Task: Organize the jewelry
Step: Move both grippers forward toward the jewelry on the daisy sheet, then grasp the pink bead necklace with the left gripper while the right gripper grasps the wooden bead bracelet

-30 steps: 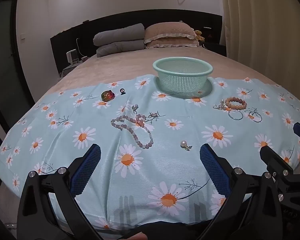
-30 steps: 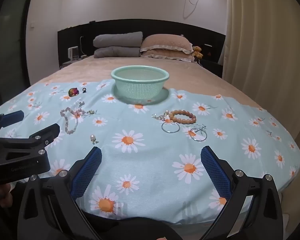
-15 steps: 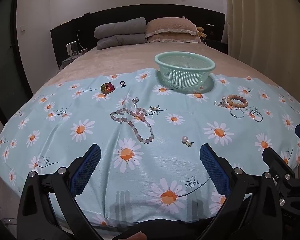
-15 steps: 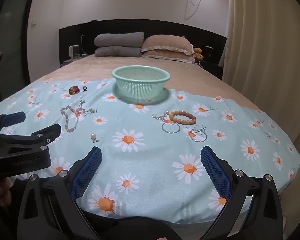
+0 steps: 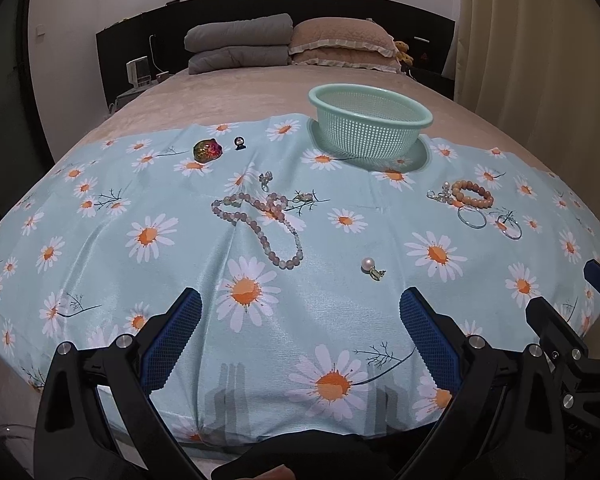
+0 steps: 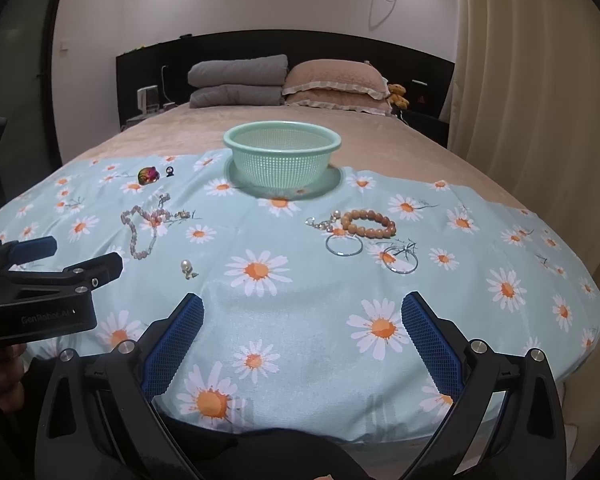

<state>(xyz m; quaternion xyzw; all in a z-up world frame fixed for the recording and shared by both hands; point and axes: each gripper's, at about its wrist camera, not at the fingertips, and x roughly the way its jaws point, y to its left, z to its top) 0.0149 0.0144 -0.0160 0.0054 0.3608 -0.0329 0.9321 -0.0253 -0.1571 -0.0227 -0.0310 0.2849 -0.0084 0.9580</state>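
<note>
Jewelry lies on a daisy-print cloth on the bed. A pink bead necklace lies left of centre. A pearl earring lies nearest. An orange bead bracelet, a silver chain and two silver rings lie right. A mint mesh basket stands behind, empty. My left gripper and right gripper are open, empty, above the cloth's near edge.
An iridescent brooch and a small dark clip lie at the far left of the cloth. Pillows and a folded grey blanket are at the headboard. A curtain hangs right.
Both views have shifted slightly, as the grippers tilt and edge toward the jewelry. Both stay open and empty. Nothing on the cloth has moved.
</note>
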